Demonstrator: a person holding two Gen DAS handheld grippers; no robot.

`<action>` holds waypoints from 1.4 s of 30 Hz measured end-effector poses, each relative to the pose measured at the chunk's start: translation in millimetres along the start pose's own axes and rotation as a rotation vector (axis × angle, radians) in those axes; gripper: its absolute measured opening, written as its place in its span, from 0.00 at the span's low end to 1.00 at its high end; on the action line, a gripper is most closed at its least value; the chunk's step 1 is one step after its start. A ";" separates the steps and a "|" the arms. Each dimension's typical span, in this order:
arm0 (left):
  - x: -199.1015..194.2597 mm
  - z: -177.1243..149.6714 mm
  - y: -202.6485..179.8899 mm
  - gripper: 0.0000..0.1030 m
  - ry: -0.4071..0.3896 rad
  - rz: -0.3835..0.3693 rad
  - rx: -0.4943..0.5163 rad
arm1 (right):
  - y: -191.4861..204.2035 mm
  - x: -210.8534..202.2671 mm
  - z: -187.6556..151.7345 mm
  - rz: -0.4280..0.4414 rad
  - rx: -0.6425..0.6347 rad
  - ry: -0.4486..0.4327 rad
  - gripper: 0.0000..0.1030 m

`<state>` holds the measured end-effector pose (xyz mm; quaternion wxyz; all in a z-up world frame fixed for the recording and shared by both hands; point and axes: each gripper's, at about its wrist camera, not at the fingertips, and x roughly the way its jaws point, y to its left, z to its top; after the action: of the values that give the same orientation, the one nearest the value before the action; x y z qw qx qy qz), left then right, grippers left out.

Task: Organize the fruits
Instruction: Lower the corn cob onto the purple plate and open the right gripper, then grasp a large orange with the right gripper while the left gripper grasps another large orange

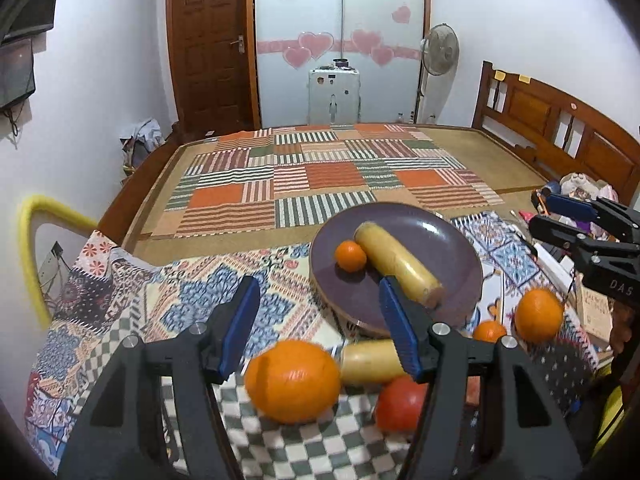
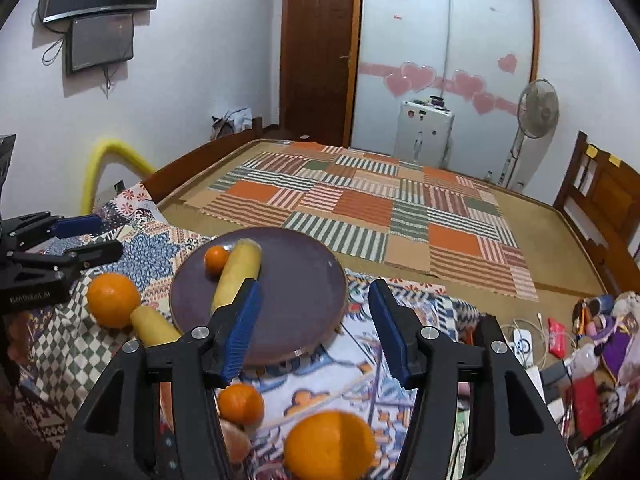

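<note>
A purple plate (image 1: 448, 236) (image 2: 304, 280) lies on the patterned cloth and holds a small orange (image 1: 350, 256) (image 2: 216, 258) and a yellow banana-like fruit (image 1: 396, 264) (image 2: 236, 276). My left gripper (image 1: 316, 324) is open and empty above a big orange (image 1: 292, 380) (image 2: 113, 300). A second yellow fruit (image 1: 372, 362) (image 2: 154, 326), a red fruit (image 1: 400, 402), a small orange (image 1: 489, 331) (image 2: 241, 402) and another big orange (image 1: 538, 315) (image 2: 330, 444) lie on the cloth. My right gripper (image 2: 314, 328) is open and empty above that big orange.
A striped patchwork mat (image 1: 320, 176) covers the bed beyond the plate. Cluttered bags and boxes (image 2: 592, 344) sit at the right. A wooden headboard (image 1: 560, 120) stands far right, a yellow padded chair rim (image 1: 28, 240) at the left.
</note>
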<state>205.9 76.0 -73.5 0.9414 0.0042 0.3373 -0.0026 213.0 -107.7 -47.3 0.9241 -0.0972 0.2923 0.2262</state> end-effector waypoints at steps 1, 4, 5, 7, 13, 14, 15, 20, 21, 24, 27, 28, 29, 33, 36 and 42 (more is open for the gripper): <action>-2.0 -3.8 -0.2 0.64 0.000 0.004 0.007 | -0.6 -2.4 -3.3 -0.008 0.000 -0.004 0.52; -7.9 -18.7 -0.4 0.66 0.001 0.017 0.026 | -2.3 -9.0 -16.7 -0.035 0.001 -0.013 0.53; -9.2 -22.2 0.9 0.66 0.004 0.015 0.027 | -3.9 -10.7 -20.7 -0.037 0.005 -0.013 0.53; -9.8 -30.9 3.2 0.66 0.012 0.010 0.021 | -5.9 -12.9 -28.4 -0.038 0.016 -0.012 0.53; -6.5 -51.0 11.4 0.73 0.023 0.007 -0.009 | -16.1 -12.3 -57.8 -0.040 0.069 0.002 0.61; -4.4 -53.8 13.2 0.76 0.025 0.005 -0.015 | -16.6 -11.2 -63.2 -0.047 0.075 0.008 0.61; -1.1 -56.3 14.4 0.81 0.031 0.001 -0.021 | -17.5 -8.7 -67.7 -0.053 0.078 0.017 0.61; 13.3 -61.0 13.9 0.81 0.056 0.024 -0.006 | -20.8 -7.0 -82.6 -0.047 0.093 0.031 0.69; 14.9 -61.9 15.5 0.82 0.055 0.021 -0.013 | -20.4 -7.7 -82.9 -0.045 0.093 0.029 0.69; 20.1 -63.4 20.6 0.82 0.060 0.011 -0.036 | -14.3 -8.2 -84.0 -0.016 0.083 0.037 0.69; 25.3 -62.6 23.0 0.82 0.061 0.011 -0.049 | -10.1 -3.5 -86.3 -0.004 0.064 0.052 0.69; 27.3 -62.4 23.5 0.82 0.063 0.012 -0.049 | -9.1 -0.9 -86.9 -0.004 0.058 0.059 0.69; 29.2 -61.9 23.5 0.82 0.065 0.013 -0.048 | -7.9 1.6 -87.2 -0.010 0.053 0.065 0.70; 35.2 -61.5 22.9 0.82 0.068 0.016 -0.044 | -7.5 6.4 -88.5 -0.014 0.049 0.082 0.70; 38.1 -60.7 23.5 0.81 0.065 0.023 -0.049 | -8.7 8.2 -91.2 -0.003 0.056 0.097 0.70; 37.7 -61.9 22.6 0.68 0.067 -0.011 -0.048 | -13.8 5.2 -92.8 0.011 0.084 0.091 0.62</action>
<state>195.9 99.1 -145.1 0.9294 -0.0200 0.3685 0.0006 177.4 -147.0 -124.8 0.9118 -0.0667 0.3439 0.2141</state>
